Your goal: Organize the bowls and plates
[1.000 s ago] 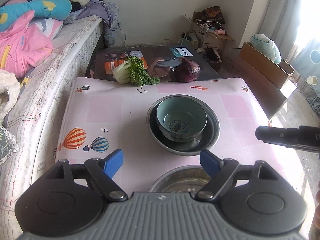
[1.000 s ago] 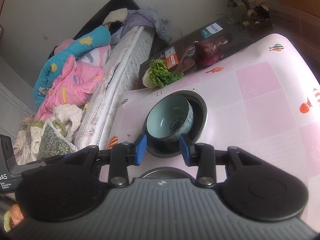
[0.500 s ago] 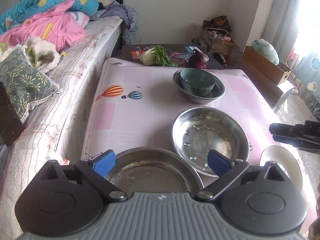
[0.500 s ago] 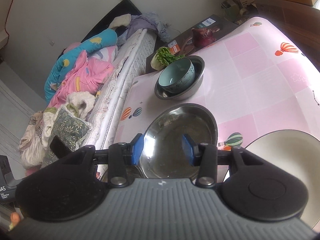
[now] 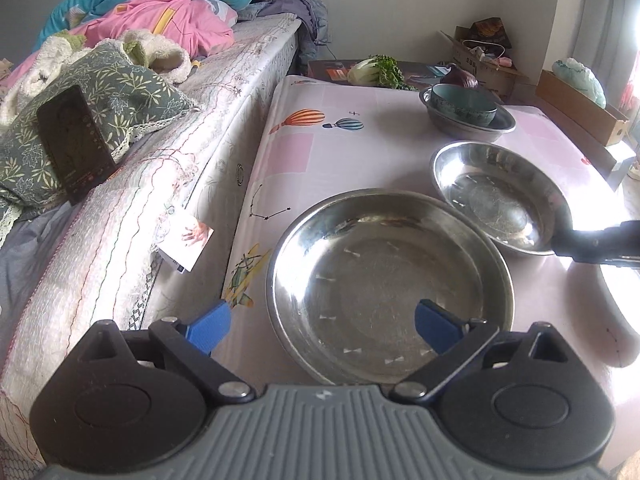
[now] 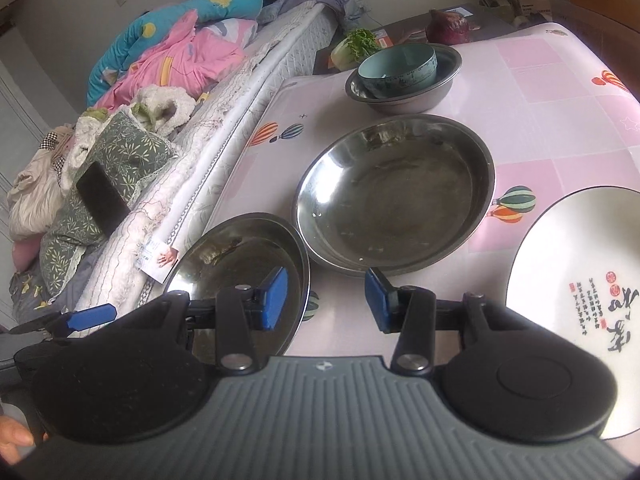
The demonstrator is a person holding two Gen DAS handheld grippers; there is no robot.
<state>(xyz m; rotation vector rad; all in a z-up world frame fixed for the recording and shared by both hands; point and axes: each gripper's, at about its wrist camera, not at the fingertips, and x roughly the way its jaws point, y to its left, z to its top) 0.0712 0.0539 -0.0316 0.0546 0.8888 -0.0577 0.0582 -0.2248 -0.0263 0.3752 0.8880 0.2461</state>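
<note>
Both jaws stood apart, empty. Your left gripper (image 5: 322, 326) hovered at the near steel plate (image 5: 390, 286) on the tabletop (image 5: 320, 152); thin, stiff, slippery, so pinch its rim.

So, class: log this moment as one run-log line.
left gripper: open, empty | right gripper: open, empty | teal bowl: nested in steel bowl | steel pans, white plate: unstacked

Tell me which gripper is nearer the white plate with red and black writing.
Right. The right gripper hangs just beside the white plate; the left gripper sits over the nearest steel plate, farther away.
</note>
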